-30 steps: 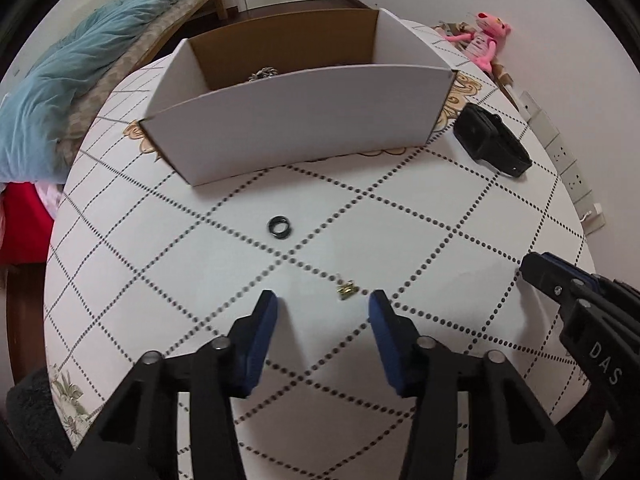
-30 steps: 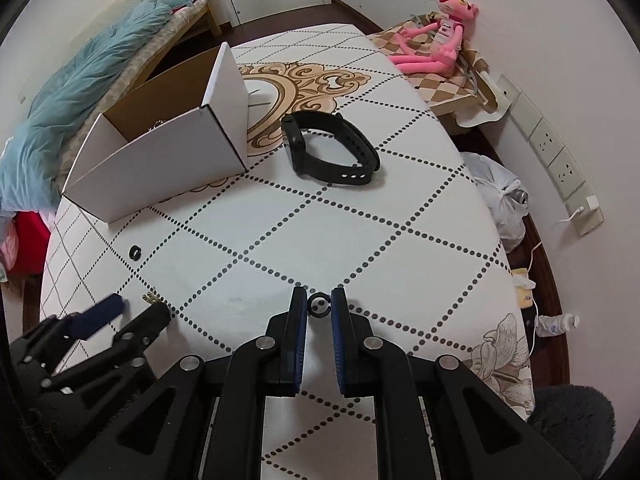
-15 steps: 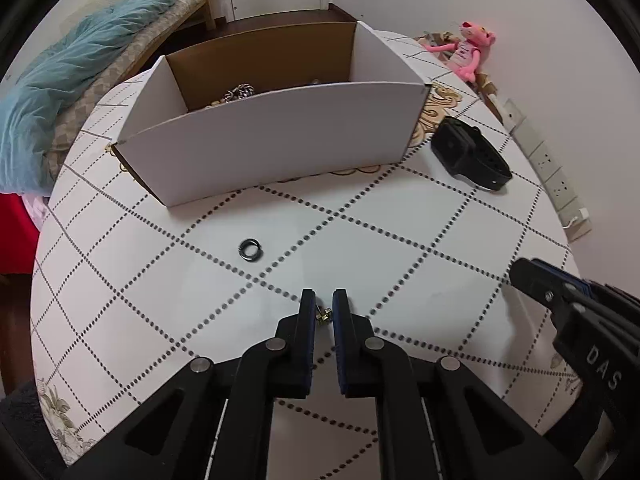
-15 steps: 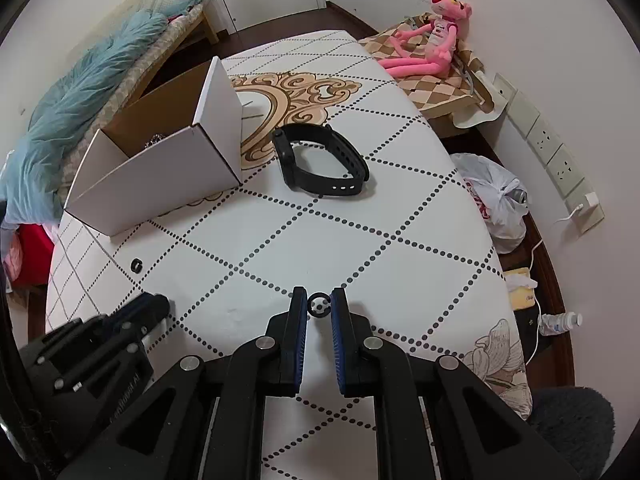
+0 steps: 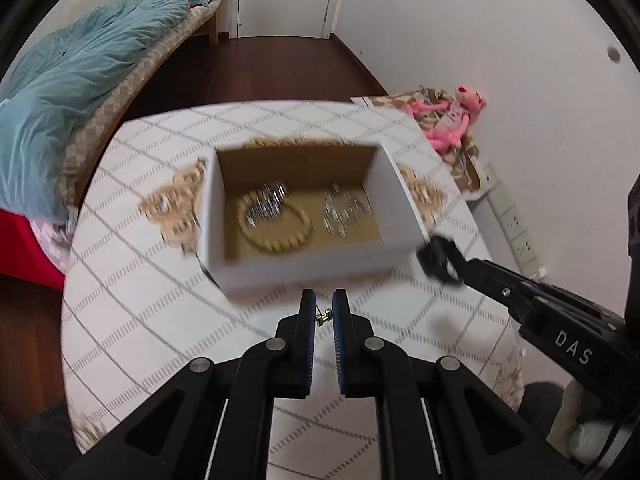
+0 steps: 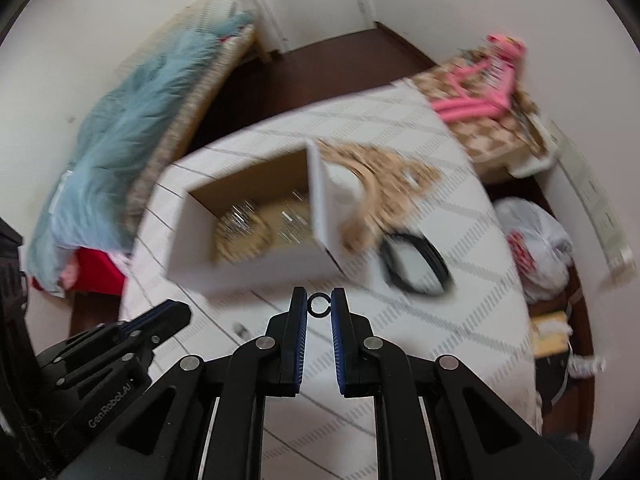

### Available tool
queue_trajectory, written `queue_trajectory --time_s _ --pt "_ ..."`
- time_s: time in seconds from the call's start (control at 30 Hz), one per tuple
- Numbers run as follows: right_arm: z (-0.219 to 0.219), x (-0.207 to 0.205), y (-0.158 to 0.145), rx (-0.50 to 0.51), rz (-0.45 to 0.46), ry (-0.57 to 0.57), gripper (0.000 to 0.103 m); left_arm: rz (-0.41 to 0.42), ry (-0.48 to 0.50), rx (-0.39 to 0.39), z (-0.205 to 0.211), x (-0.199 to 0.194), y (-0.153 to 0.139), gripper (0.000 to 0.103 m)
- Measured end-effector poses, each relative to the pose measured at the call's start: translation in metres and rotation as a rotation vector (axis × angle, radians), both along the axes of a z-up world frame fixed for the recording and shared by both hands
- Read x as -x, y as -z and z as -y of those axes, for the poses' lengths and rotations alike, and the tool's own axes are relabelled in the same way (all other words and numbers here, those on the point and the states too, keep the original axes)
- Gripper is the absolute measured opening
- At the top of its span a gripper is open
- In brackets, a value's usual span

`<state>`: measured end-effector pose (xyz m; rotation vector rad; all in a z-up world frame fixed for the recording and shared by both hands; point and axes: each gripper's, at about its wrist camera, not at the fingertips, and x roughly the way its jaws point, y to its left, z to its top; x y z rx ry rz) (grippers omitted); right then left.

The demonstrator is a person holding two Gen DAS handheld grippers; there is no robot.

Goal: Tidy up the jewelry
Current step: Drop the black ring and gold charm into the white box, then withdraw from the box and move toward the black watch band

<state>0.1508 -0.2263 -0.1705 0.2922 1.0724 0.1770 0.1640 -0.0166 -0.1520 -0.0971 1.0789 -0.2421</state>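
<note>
Above the patterned table (image 5: 160, 320), left gripper (image 5: 324, 316) pinches a gold earring (image 5: 323, 315); right gripper (image 6: 319, 306) pinches a black ring (image 6: 319, 305) near the jewelry box (image 5: 304, 268).

pink plush toy (image 5: 454, 120) by wall; blue duvet (image 5: 76, 92) on bed; white plastic bag (image 6: 540, 248) on floor.

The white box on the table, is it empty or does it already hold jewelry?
Not empty. The white box is open on top, and on its brown floor lie a gold bead bracelet and blurred silvery pieces.
</note>
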Motion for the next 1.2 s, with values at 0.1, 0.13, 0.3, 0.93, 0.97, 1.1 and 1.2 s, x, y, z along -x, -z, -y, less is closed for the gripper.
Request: queue_trajectory --time_s 0.1,0.13,0.3,0.93,0.97,1.1,1.2 --pt "-0.015 -0.033 -0.01 0.002 0.0 -0.051 0.012 -0.005 -0.007 -0.01 -0.011 -0.026 -0.009 0.006" --pt "-0.021 -0.044 -0.011 0.006 -0.008 -0.066 0.012 -0.009 -0.008 -0.021 -0.014 -0.036 -0.009 0.006" --pt "-0.038 -0.086 0.004 0.049 -0.128 -0.135 0.013 -0.073 -0.035 -0.036 -0.023 -0.073 -0.001 0.009" --pt "-0.035 -0.089 0.015 0.16 -0.188 -0.123 0.065 -0.058 -0.15 -0.165 -0.046 -0.067 0.004 0.097" --pt "-0.037 -0.085 0.014 0.18 -0.179 -0.125 0.077 -0.052 -0.158 -0.174 -0.047 -0.063 0.004 0.098" --pt "-0.042 -0.074 0.012 0.239 -0.159 -0.122 0.095 -0.016 -0.184 -0.218 -0.049 -0.048 0.003 0.103" --pt "-0.044 -0.066 0.009 0.264 -0.147 -0.119 0.095 -0.007 -0.203 -0.234 -0.05 -0.04 0.0 0.103"
